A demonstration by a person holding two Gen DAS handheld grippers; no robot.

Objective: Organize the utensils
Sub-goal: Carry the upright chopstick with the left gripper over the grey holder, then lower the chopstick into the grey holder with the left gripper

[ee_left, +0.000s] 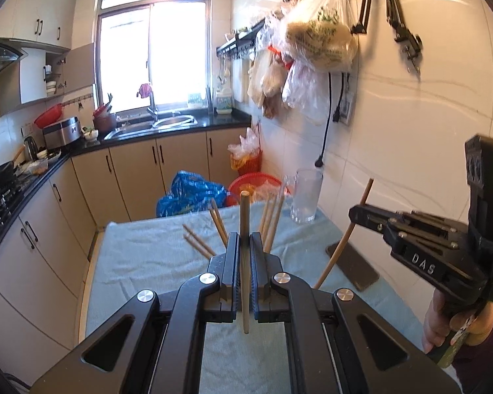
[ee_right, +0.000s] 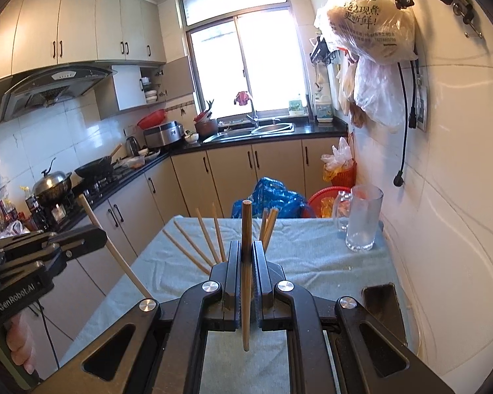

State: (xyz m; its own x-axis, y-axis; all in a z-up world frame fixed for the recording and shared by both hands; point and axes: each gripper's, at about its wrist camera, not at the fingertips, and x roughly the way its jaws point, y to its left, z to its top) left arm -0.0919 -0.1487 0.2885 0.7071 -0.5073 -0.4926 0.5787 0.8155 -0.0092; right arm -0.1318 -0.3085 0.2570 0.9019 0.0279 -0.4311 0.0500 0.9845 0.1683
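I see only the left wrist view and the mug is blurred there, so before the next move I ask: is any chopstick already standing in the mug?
Observer: No, the mug holds no chopstick.
Operator: On which side is its handle?
Observer: The handle is on the side away from the wall.
Operator: How does my claw's chopstick look from the side?
Observer: The left claw holds the chopstick tilted; it sticks out above and below the claw.

left wrist: along jaws, tilted down | right wrist: same | shared: table, window
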